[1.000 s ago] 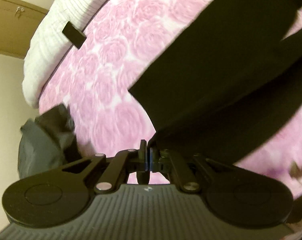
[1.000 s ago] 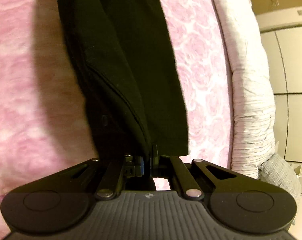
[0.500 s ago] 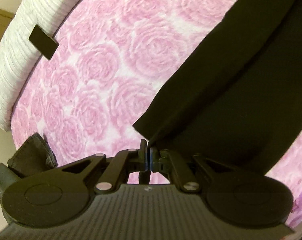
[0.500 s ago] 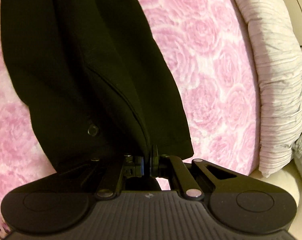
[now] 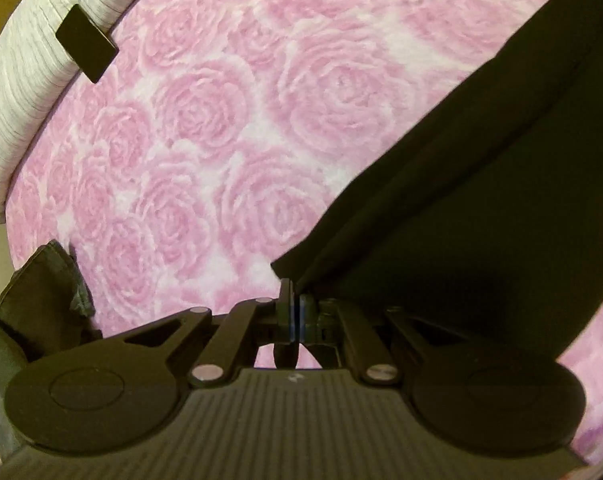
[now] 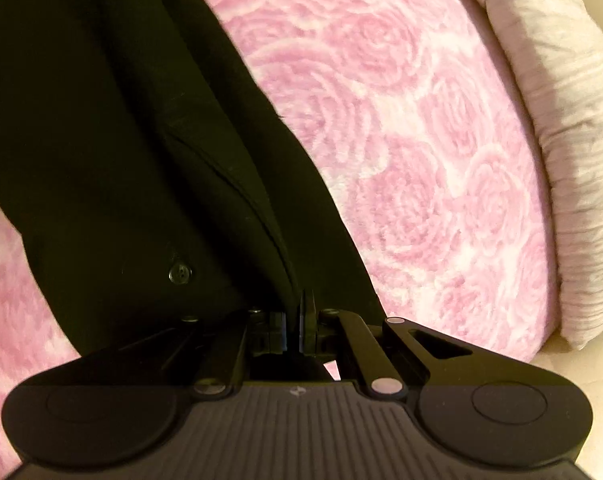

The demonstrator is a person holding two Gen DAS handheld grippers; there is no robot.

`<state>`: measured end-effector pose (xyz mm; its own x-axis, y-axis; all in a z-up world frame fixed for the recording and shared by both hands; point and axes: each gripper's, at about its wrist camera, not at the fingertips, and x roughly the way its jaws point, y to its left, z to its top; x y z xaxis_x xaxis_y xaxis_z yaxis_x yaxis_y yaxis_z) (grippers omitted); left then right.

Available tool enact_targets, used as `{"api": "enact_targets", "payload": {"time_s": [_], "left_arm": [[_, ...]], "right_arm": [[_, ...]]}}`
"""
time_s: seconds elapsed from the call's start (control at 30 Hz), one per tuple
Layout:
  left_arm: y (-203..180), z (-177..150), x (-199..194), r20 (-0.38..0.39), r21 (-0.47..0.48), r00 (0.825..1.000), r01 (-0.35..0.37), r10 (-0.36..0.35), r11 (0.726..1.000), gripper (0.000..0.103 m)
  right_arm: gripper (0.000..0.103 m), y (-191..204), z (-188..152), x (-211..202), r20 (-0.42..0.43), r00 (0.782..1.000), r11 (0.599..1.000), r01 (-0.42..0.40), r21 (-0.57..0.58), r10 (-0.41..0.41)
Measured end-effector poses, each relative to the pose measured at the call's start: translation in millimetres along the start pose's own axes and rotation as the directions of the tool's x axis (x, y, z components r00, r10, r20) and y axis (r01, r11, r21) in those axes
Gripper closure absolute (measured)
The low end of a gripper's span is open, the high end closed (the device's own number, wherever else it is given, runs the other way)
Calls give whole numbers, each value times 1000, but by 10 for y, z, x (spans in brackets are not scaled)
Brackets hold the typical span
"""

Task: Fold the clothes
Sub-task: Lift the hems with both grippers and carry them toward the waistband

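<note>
A black garment [image 5: 481, 200] lies across a pink rose-patterned blanket [image 5: 221, 120] and fills the right half of the left wrist view. My left gripper [image 5: 295, 300] is shut on a corner of its edge, low over the blanket. In the right wrist view the same black garment [image 6: 121, 140] covers the left half, with a seam and a small black button [image 6: 180, 273] showing. My right gripper [image 6: 297, 308] is shut on its near edge beside the seam.
A white ribbed bolster [image 5: 25, 72] runs along the blanket's far left edge, with a flat black rectangular object [image 5: 86, 49] lying on its border. A dark grey crumpled cloth [image 5: 41, 292] sits at lower left. A pale ribbed cushion [image 6: 561, 120] bounds the right side.
Both grippers have come down closer to the blanket with the garment still held. The garment's fabric now lies flatter and nearer the surface; the roses look larger.
</note>
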<state>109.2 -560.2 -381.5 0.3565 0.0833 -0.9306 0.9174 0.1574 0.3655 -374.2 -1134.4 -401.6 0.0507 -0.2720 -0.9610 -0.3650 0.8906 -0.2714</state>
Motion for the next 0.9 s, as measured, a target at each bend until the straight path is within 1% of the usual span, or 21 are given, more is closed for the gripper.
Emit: {"api": "enact_targets", "payload": {"time_s": [0.1,0.17,0.3,0.4,0.43,0.47,0.5,0.53,0.57,0.6,0.67,0.73,0.77,0.8,0.9], "left_arm": [[-43,98,202,-18,13,1000,-10,10,1000,101],[-75,148,339,-28,6,999,-19,19,1000,101],[-129,196,553,-41,-15,999,-31,30,999,99],[-130,201,615,-51,-41,998,-41,39,998,94],[-129,203,620,-56,-45,998,-46,43,998,92],[-128,205,624,-60,-48,997,-50,47,998,90],[-117,208,602,-61,-40,996,-64,62,997,83],[-106,210,578,-61,-31,995,-79,77,996,78],[-95,213,555,-61,-23,994,-93,92,995,75],[-64,214,516,-57,-30,993,-106,104,994,72],[28,222,425,-41,-67,988,-148,146,987,71],[57,251,310,-19,-98,984,-180,179,979,71],[71,267,253,-9,-114,981,-195,196,974,71],[47,301,192,10,-118,979,-201,203,973,71],[-172,474,-58,107,-106,973,-193,204,976,68]], "right_arm": [[102,-54,73,140,-8,1000,1000,-11,4,11],[98,-86,109,242,-15,1000,1000,-17,23,18],[92,-168,59,260,10,1000,990,-24,142,22],[92,-231,10,257,32,999,971,-30,238,23],[89,-252,-7,255,39,999,962,-32,270,22],[84,-273,-23,254,46,999,953,-35,301,21],[82,-294,-40,253,54,998,943,-37,331,21],[75,-315,-56,252,61,998,931,-40,362,19],[66,-336,-72,251,68,998,919,-43,392,18],[63,-357,-89,250,75,997,906,-47,421,17],[48,-411,-113,166,104,994,878,-29,477,-24],[44,-475,-180,52,129,988,835,0,550,-84],[41,-511,-226,6,131,984,806,17,592,-117],[40,-534,-272,-48,129,980,775,37,631,-152],[39,-529,-454,-197,125,968,689,61,722,-216]]}}
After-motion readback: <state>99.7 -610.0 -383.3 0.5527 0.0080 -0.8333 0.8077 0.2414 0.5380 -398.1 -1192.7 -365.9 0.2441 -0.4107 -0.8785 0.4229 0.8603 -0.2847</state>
